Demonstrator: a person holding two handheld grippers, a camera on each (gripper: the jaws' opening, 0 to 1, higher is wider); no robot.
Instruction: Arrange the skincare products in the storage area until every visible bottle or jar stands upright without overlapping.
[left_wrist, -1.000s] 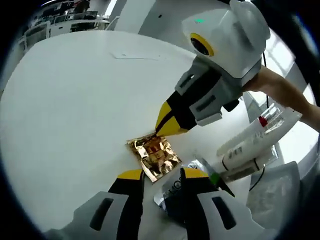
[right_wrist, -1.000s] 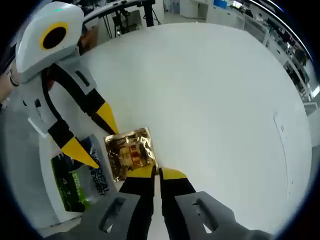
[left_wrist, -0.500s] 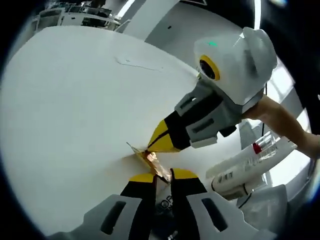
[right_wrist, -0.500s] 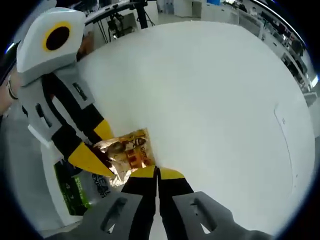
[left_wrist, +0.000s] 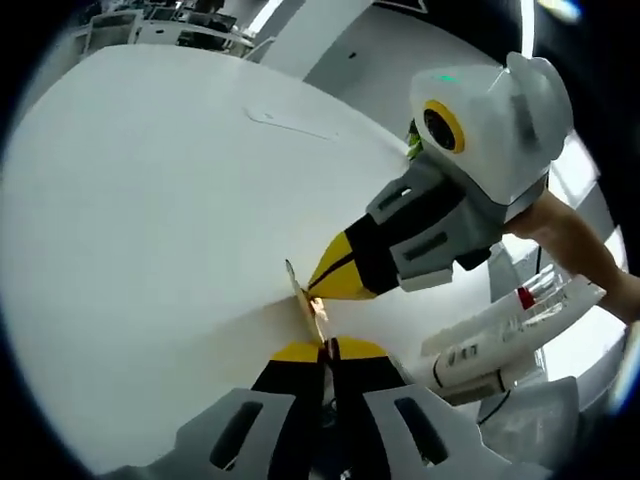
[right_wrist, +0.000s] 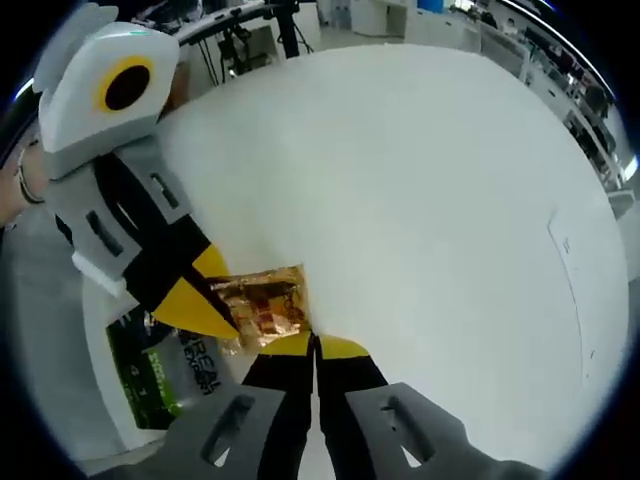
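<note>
A crinkled gold foil sachet (right_wrist: 262, 300) is held just above the white table (right_wrist: 420, 180), between both grippers. In the left gripper view the gold sachet (left_wrist: 304, 297) shows edge-on, standing nearly upright. My left gripper (left_wrist: 328, 348) is shut on its near edge. My right gripper (right_wrist: 315, 342) is shut on the opposite edge. The right gripper (left_wrist: 335, 280) comes in from the right of the left gripper view and meets the sachet. The left gripper (right_wrist: 200, 300) reaches in from the left of the right gripper view and covers the sachet's left side.
A dark green and black sachet (right_wrist: 160, 370) lies flat under the left gripper. White tubes (left_wrist: 500, 335) lie on their sides at the right, beside a red-capped clear bottle (left_wrist: 535, 290). A person's forearm (left_wrist: 570, 230) holds the right gripper.
The left gripper was open around the flat gold sachet and has since shut on it. The sachet has turned up from flat onto its edge. The right gripper stayed shut on it.
</note>
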